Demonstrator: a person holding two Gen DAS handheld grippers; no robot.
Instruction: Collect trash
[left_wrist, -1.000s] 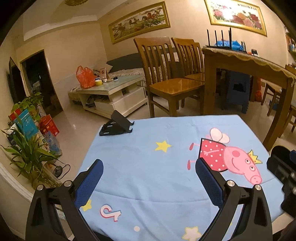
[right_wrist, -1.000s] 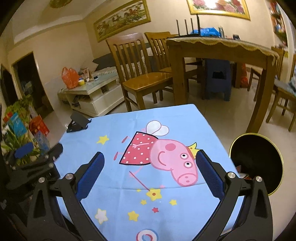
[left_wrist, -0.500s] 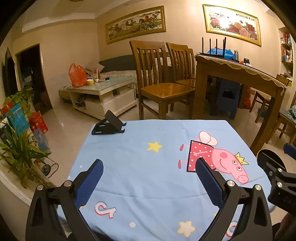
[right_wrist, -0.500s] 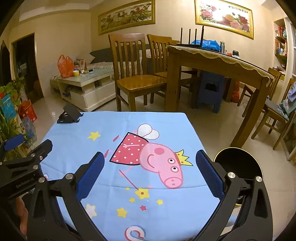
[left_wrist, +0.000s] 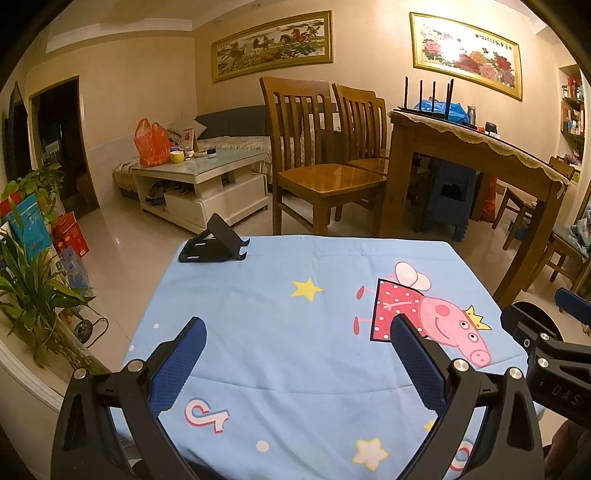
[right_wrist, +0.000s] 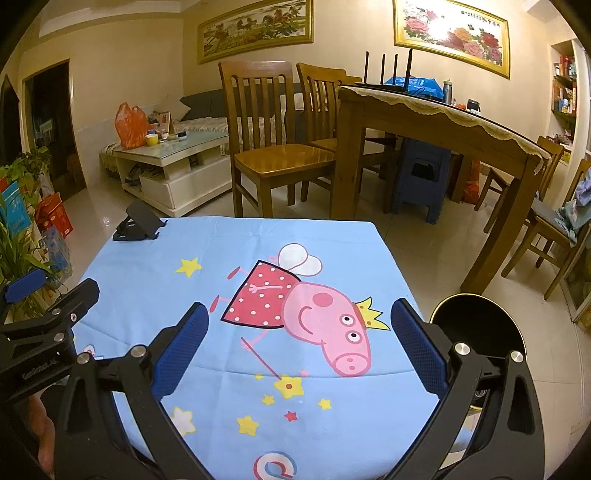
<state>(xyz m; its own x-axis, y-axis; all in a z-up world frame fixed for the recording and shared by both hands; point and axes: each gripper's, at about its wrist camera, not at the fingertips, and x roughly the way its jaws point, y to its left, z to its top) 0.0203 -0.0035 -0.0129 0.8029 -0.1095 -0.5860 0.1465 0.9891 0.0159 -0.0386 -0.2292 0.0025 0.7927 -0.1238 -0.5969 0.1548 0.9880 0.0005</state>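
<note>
My left gripper (left_wrist: 297, 332) is open above the near part of a small table with a blue cartoon-pig cloth (left_wrist: 277, 332), nothing between its blue pads. My right gripper (right_wrist: 297, 317) is open too, over the pig print (right_wrist: 314, 310), and empty. A round black bin with a gold rim (right_wrist: 480, 325) stands on the floor just right of the table; in the left wrist view only a sliver of the bin (left_wrist: 532, 310) shows behind the right gripper's body. No loose trash shows on the cloth.
A black folding phone stand (left_wrist: 214, 243) sits at the cloth's far left corner. Beyond the table stand wooden chairs (left_wrist: 321, 173), a wooden dining table (left_wrist: 472, 147), a blue stool (left_wrist: 447, 192) and a white coffee table (left_wrist: 199, 177). Potted plants (left_wrist: 33, 280) line the left side.
Both cameras have pulled back and tilted up, so the table sits lower and farther in view and more of the room shows. Both grippers stayed open.
</note>
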